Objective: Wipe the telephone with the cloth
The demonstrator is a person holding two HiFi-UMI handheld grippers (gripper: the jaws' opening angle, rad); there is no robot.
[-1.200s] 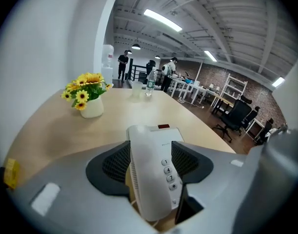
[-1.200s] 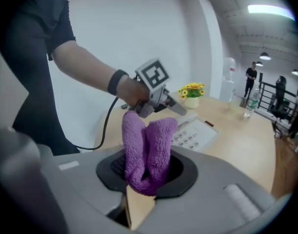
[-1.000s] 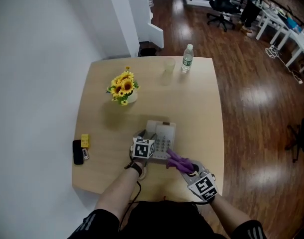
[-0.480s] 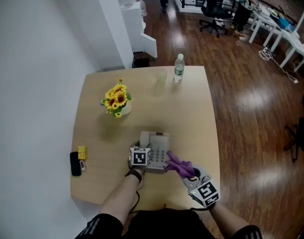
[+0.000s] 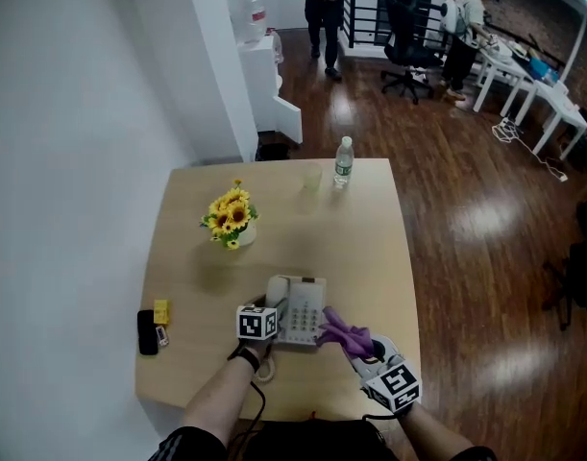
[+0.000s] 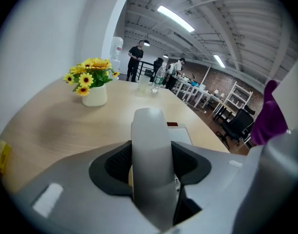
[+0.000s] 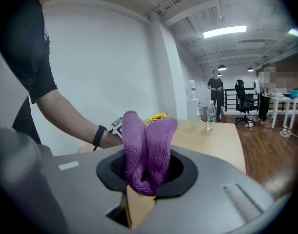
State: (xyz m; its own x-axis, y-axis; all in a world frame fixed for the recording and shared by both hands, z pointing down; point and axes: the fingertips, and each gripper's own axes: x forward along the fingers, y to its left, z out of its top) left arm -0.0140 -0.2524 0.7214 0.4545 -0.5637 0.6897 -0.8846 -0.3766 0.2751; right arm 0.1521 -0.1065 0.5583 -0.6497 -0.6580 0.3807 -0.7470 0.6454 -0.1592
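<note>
Left gripper [image 5: 271, 307] has its jaws clamped on the handset [image 6: 149, 140], on the left side of the telephone [image 5: 305, 315]. The telephone sits near the front edge of the table [image 5: 370, 248]. Right gripper [image 5: 363, 346] pinches the purple cloth [image 5: 343, 331], which bunches out of its jaws right at the telephone's right edge. Sunflowers [image 5: 230, 215] and a water bottle [image 5: 343, 162] stand farther back.

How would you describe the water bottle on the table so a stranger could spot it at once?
Start at the light wooden table and look along its far edge, the side away from the person. The water bottle stands upright there, just right of a pale translucent cup. It is the taller, narrow-necked one of the pair, well apart from the sunflowers.
</note>
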